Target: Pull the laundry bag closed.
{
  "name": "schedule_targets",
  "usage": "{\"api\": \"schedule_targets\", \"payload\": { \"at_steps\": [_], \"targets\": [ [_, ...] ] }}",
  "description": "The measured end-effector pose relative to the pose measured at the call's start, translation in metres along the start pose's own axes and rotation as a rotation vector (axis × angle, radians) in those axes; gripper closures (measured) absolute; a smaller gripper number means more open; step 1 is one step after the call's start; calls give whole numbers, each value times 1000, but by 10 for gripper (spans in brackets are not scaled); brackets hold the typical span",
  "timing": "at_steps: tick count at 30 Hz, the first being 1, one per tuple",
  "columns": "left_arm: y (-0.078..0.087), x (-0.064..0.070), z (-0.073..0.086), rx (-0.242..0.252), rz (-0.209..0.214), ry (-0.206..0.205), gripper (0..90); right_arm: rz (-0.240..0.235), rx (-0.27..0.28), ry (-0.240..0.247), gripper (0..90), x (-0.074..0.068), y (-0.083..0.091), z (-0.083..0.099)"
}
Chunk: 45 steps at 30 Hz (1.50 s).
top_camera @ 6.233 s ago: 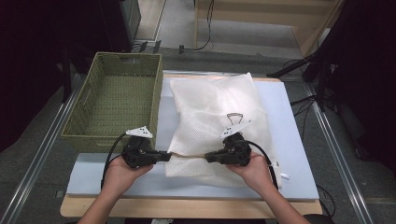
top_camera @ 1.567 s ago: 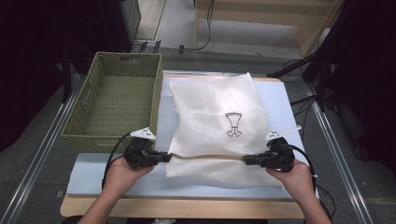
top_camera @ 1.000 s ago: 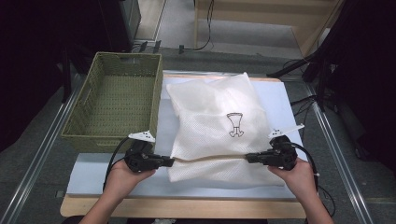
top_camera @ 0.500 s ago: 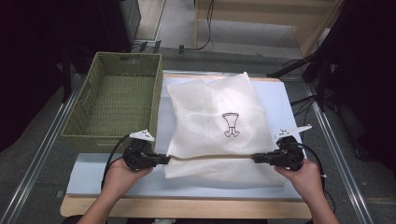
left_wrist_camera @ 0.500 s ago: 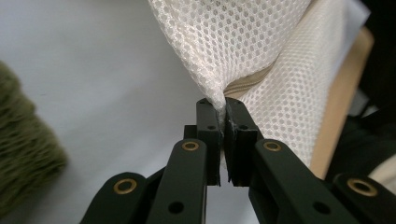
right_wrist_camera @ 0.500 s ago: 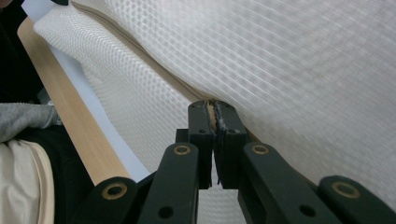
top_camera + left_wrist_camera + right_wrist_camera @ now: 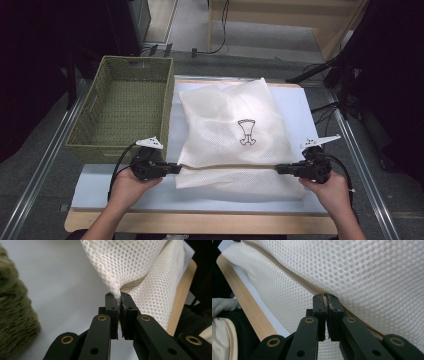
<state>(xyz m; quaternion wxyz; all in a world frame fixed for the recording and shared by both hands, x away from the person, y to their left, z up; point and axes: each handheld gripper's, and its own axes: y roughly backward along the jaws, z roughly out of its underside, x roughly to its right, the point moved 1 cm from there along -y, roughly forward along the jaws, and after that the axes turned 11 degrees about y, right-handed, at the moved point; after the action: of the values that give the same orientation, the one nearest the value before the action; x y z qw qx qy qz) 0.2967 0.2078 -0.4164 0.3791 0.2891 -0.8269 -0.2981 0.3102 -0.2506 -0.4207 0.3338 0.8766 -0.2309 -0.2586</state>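
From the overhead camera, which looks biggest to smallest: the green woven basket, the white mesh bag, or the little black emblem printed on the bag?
1. and 2. The white mesh bag and the green woven basket cover much the same area in the high view, so I would not rank them.
3. The black emblem, smallest by far.

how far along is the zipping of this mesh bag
Judging from the high view, the zip line looks drawn across nearly the whole width of the white mesh laundry bag. In hand: the left gripper pinches the bag's left end at the zip, and the right gripper is shut on the zip at the right end. Whether it is fully closed is hard to tell. Left, probably: release, perhaps move the bag into the woven basket.
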Motion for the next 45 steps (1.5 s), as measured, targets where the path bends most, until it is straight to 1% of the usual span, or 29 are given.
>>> {"api": "schedule_targets", "payload": {
  "at_steps": [2, 4, 7, 9, 10, 11, 12, 13, 14, 15, 17, 23, 26, 29, 35, 40, 43, 45],
  "targets": [
    [1, 0, -1, 3, 5, -1, 870, 3, 0, 2, 880, 0, 0, 0],
    [2, -2, -1, 17, 33, 16, 871, 4, 0, 4, 879, 0, 0, 1],
    [2, -3, 0, 15, 23, 19, 871, 14, 4, -7, 880, 2, 3, 2],
    [2, -3, 0, 14, 17, 12, 871, 19, -2, -24, 880, 4, 5, 3],
    [2, -2, -1, 17, 16, 11, 871, 25, -1, -21, 880, 5, 6, 3],
    [2, -2, -1, 20, 13, 9, 871, 22, 4, -26, 880, 7, 7, 4],
    [3, -2, -1, 19, 3, 4, 871, 30, 0, -28, 880, 8, 7, 5],
    [3, -2, -1, 23, 4, -1, 870, 31, 4, -32, 880, 10, 7, 5],
    [4, -1, -1, 25, -7, -7, 870, 26, 5, -37, 879, 10, 8, 6],
    [4, 0, 0, 28, -14, -15, 871, 39, 0, -35, 879, 11, 8, 6],
    [5, 1, 0, 35, -13, -17, 870, 34, 2, -35, 879, 11, 7, 6],
    [7, 1, -1, 41, -43, -30, 871, 44, 4, -37, 879, 13, 8, 7],
    [6, 0, -1, 38, -32, -20, 870, 46, 5, -45, 879, 15, 10, 9],
    [6, -3, 1, 33, -36, -13, 870, 53, 3, -49, 879, 16, 12, 12],
    [5, -2, 1, 34, -30, -16, 869, 54, 7, -66, 879, 20, 17, 17],
    [5, -3, 1, 28, -34, -18, 869, 59, 5, -62, 879, 20, 18, 17],
    [5, -4, 1, 28, -29, -13, 867, 70, 4, -65, 877, 23, 19, 19],
    [5, -3, 1, 26, -31, -19, 867, 69, 3, -65, 877, 24, 20, 20]
  ]
}}
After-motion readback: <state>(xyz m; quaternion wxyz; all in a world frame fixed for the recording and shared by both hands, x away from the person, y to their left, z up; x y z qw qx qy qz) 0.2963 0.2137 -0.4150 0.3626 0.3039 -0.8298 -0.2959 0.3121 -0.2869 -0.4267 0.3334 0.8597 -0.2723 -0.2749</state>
